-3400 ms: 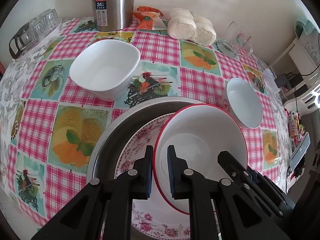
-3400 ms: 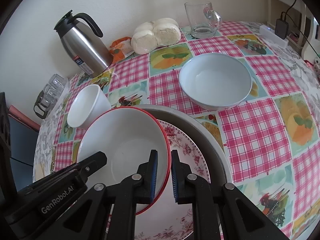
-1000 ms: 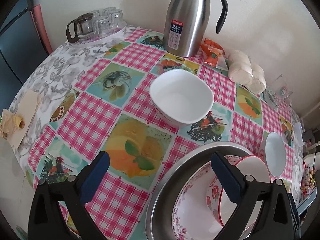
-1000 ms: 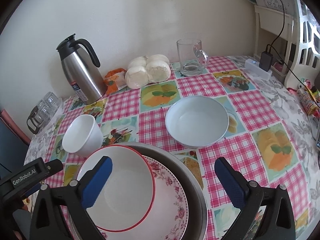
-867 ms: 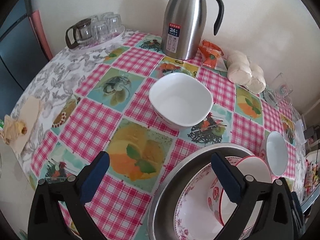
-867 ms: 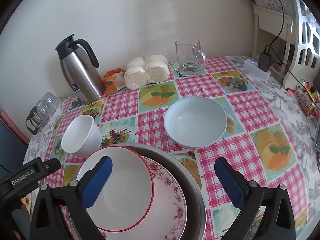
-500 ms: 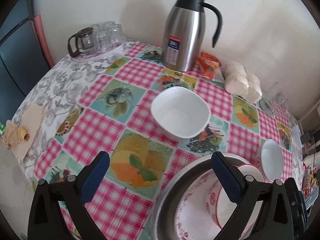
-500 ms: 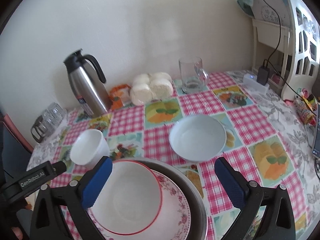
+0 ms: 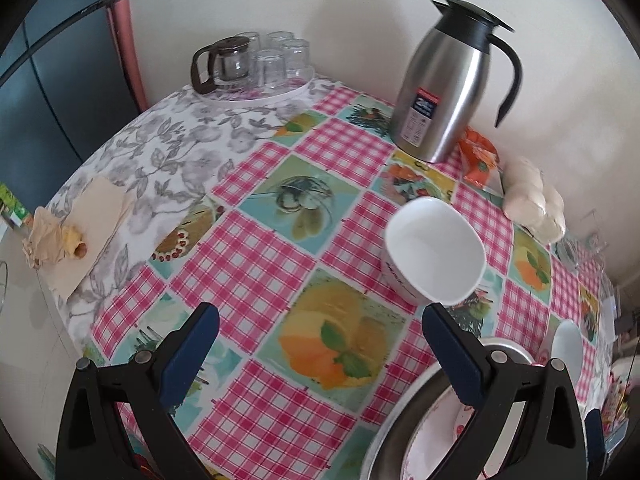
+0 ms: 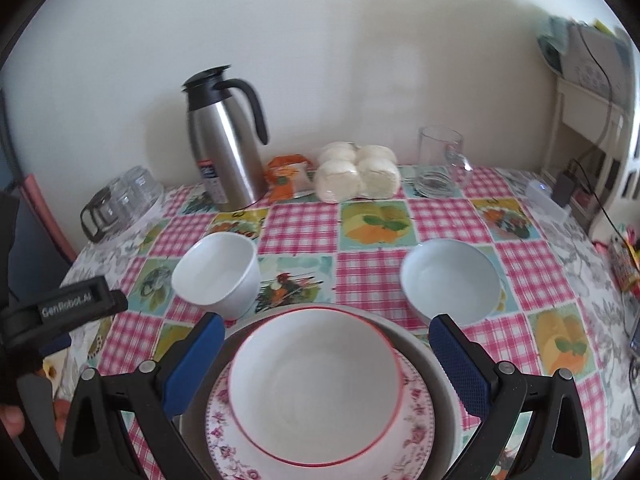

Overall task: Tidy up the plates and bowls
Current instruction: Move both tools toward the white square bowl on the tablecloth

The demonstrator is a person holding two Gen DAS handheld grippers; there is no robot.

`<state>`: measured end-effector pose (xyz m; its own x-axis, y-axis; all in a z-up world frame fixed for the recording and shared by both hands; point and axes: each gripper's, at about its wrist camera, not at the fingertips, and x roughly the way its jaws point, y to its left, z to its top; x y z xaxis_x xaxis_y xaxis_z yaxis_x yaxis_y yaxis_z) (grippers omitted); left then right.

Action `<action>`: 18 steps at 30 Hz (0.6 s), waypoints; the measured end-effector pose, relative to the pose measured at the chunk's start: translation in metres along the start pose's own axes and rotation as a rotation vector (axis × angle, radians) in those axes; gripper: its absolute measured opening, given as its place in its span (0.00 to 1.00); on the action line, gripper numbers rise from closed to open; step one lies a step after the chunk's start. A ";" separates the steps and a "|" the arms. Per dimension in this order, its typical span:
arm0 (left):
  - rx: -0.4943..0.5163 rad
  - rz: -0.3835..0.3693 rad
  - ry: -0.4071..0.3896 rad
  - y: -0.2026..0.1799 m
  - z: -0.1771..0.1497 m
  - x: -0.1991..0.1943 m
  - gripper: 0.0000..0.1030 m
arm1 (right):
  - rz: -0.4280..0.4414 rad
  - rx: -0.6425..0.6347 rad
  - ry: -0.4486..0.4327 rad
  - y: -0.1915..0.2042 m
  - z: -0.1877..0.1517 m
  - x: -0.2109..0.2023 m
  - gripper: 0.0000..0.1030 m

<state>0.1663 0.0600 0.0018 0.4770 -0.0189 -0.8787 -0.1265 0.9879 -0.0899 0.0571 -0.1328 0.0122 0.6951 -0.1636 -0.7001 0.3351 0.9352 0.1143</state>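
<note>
A red-rimmed white bowl (image 10: 316,384) sits in a floral plate (image 10: 416,436) inside a metal basin (image 10: 436,368). My right gripper (image 10: 320,344) is open and empty, held above and astride that stack. A squarish white bowl (image 10: 218,274) stands left of the basin, and a round pale bowl (image 10: 452,282) stands to its right. My left gripper (image 9: 316,340) is open and empty above the tablecloth, left of the basin (image 9: 404,432). The squarish bowl (image 9: 434,250) lies just beyond its right finger. The round bowl (image 9: 568,350) shows at the far right.
A steel thermos (image 10: 228,140), an orange snack packet (image 10: 286,178), bagged buns (image 10: 356,172) and a glass mug (image 10: 442,160) line the wall. A tray of glasses with a small teapot (image 9: 248,64) stands at the back left. Paper and a wrapper (image 9: 68,232) lie at the left edge.
Both grippers, earlier shut on the red-rimmed bowl's rim, have opened and drawn back and up. The left view has swung left. The bowl stays in the floral plate.
</note>
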 end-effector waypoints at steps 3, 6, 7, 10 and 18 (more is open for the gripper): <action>-0.025 0.005 -0.002 0.009 0.004 0.001 0.98 | 0.018 -0.030 -0.002 0.013 -0.001 -0.001 1.00; -0.046 0.014 -0.005 0.016 0.009 0.003 0.98 | 0.022 -0.061 -0.004 0.023 0.000 -0.002 1.00; -0.050 0.016 -0.004 0.017 0.010 0.004 0.98 | 0.023 -0.069 -0.005 0.026 0.001 -0.001 1.00; -0.061 0.012 0.006 0.020 0.016 0.009 0.98 | 0.027 -0.079 0.003 0.032 0.005 0.001 1.00; -0.100 -0.015 0.027 0.023 0.027 0.022 0.98 | 0.024 -0.095 0.041 0.049 0.024 0.013 1.00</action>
<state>0.1974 0.0867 -0.0067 0.4562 -0.0395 -0.8890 -0.2059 0.9672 -0.1486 0.0980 -0.0969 0.0258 0.6752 -0.1297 -0.7262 0.2555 0.9646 0.0653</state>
